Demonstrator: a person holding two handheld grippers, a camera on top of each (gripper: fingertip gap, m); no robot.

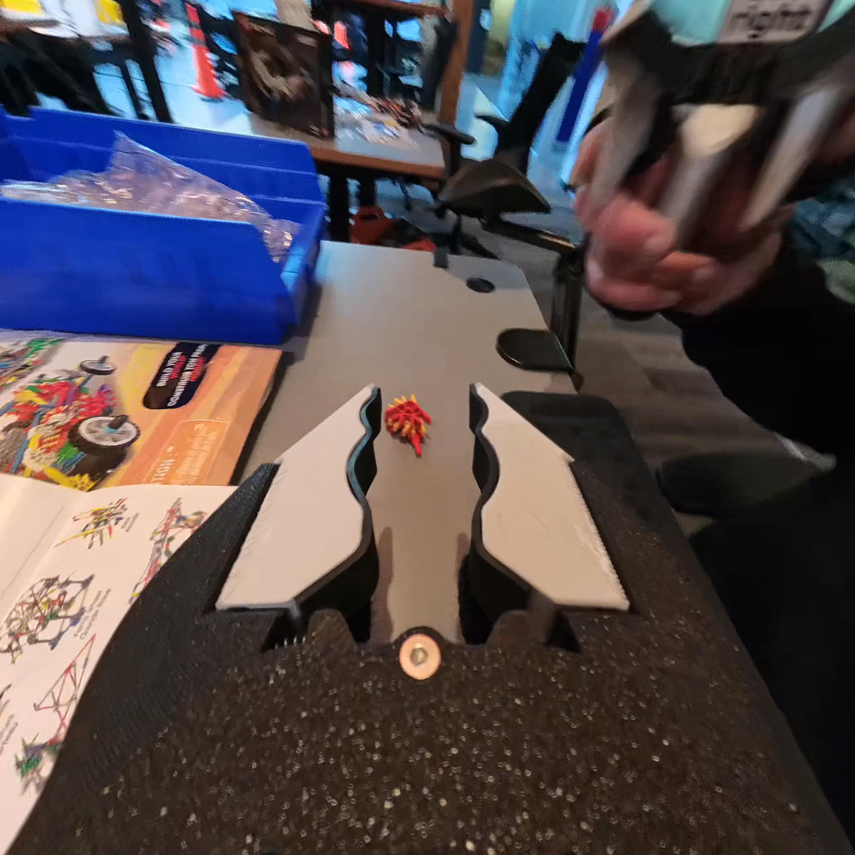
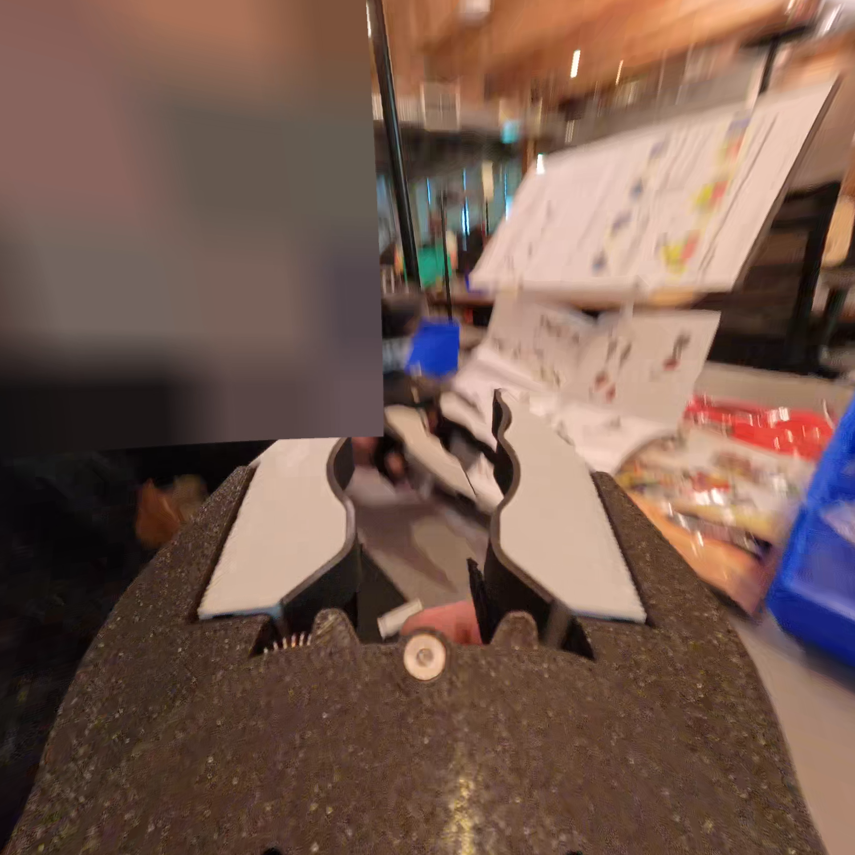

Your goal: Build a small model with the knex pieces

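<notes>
My left gripper (image 1: pixel 425 393) is open and low over the grey table (image 1: pixel 416 314). A small red and yellow toy piece (image 1: pixel 407 423) lies on the table between its fingertips, closer to the left finger, and touches neither. My right gripper (image 2: pixel 418 416) is open and empty, held up in the air and tilted. A patch hides its left fingertip. It also shows blurred in the left wrist view (image 1: pixel 721 217), held in a hand (image 1: pixel 647 263) at the upper right. The left gripper shows in the right wrist view (image 2: pixel 435 449), below and ahead.
A blue bin (image 1: pixel 139 268) with clear plastic bags stands at the left. A toy box (image 1: pixel 152 407) and an instruction sheet (image 1: pixel 69 578) lie beside it. An open booklet (image 2: pixel 647 208) leans on a stand. An office chair (image 1: pixel 490 189) stands past the table's far edge.
</notes>
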